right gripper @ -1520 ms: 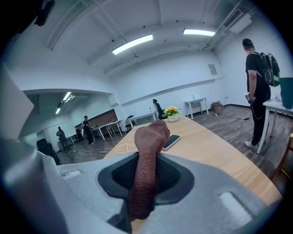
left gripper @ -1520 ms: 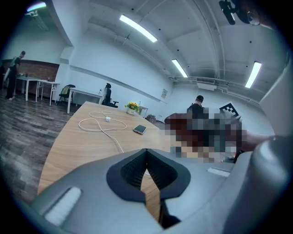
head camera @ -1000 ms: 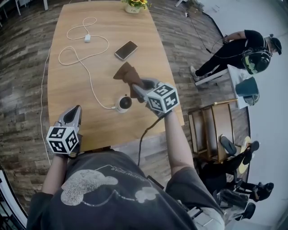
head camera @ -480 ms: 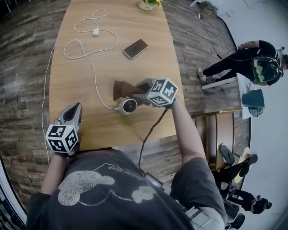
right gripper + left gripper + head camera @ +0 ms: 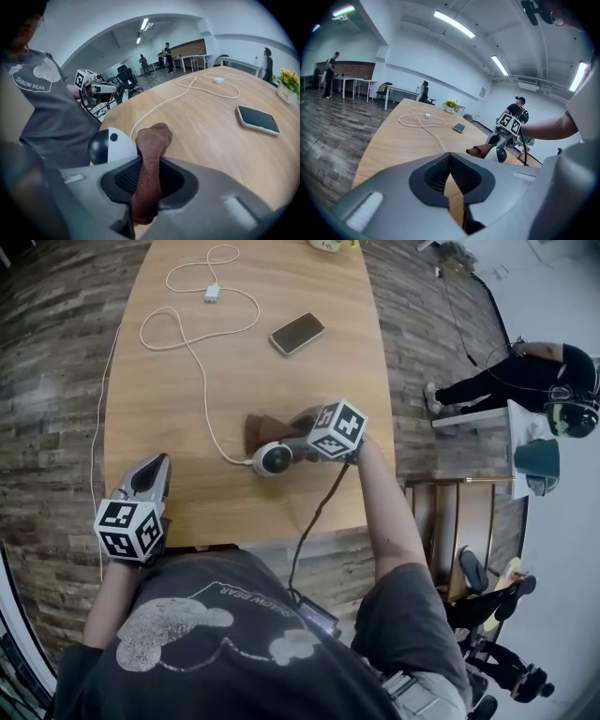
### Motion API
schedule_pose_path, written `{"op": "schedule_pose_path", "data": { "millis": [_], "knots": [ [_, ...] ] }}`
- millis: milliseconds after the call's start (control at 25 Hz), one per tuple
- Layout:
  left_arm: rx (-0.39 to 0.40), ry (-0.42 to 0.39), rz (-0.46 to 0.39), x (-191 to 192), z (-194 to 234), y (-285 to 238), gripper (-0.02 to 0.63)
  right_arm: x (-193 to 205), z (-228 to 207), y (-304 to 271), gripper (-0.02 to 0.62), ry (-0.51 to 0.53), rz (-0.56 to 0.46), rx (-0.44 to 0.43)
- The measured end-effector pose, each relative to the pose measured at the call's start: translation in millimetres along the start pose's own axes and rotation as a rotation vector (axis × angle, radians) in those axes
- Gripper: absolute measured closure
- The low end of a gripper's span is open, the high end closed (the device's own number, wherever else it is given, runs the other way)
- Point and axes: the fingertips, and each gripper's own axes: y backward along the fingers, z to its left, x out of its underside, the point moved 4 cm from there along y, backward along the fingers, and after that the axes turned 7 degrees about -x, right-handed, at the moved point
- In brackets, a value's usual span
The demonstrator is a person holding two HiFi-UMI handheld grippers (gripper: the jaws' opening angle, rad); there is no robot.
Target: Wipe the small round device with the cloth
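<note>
Right gripper point(image 5: 149, 174) jaws are pinching the brown cloth point(image 5: 151, 152), which bunches up between them. The small round device point(image 5: 274, 458) sits on the table point(image 5: 178, 371), just on the near side of the cloth; can't tell if they touch. Its white cable point(image 5: 200, 415) runs far-left. Left gripper point(image 5: 451, 187) jaws are pressed together and empty, at the near-left table edge. The phone point(image 5: 297, 333) lies farther back.

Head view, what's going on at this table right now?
A person holds a hand-held gripper in each hand. The right hand-held gripper is shut on a brown cloth, held right beside the small round device on the wooden table. The left hand-held gripper hangs shut and empty near the table's near edge.
</note>
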Motion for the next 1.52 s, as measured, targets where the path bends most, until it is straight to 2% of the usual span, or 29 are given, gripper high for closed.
{"op": "schedule_pose_path", "data": {
  "millis": [160,280,400,560,640,720,840,920,1160,1520],
  "knots": [
    [0.013,-0.01,0.005,1.4,-3.6,-0.2,0.589,9.6,-1.5,-1.9,0.52,-0.042,-0.028,0.037],
    [0.032,-0.018,0.003,1.4,-7.9,-0.4,0.588,8.3,4.0,11.4,0.52,-0.093,-0.143,0.113],
    [0.058,-0.026,-0.006,0.3,-13.0,0.3,0.588,6.3,19.8,34.6,0.52,-0.097,-0.258,0.257],
    [0.1,-0.045,-0.022,-5.5,-18.2,0.7,0.588,-15.6,51.4,71.4,0.52,-0.11,-0.434,0.494],
    [0.123,-0.054,-0.029,-7.7,-21.6,1.1,0.589,-28.3,70.4,82.4,0.52,-0.175,-0.511,0.611],
    [0.148,-0.064,-0.033,-8.3,-26.8,1.4,0.588,-36.6,89.4,84.5,0.519,-0.29,-0.605,0.684],
    [0.188,-0.079,-0.03,-7.0,-35.2,2.6,0.588,-43.1,118.8,67.6,0.519,-0.433,-0.731,0.676],
    [0.209,-0.089,-0.025,-4.7,-38.8,3.9,0.589,-44.1,133.2,44.4,0.519,-0.486,-0.75,0.64],
    [0.252,-0.117,-0.013,0.6,-44.3,9.7,0.588,-25.8,135.1,-15.1,0.518,-0.632,-0.67,0.626],
    [0.276,-0.126,0.014,10.7,-37.6,19.0,0.588,7.5,131.3,-59.2,0.518,-0.814,-0.638,0.615]
  ]
}}
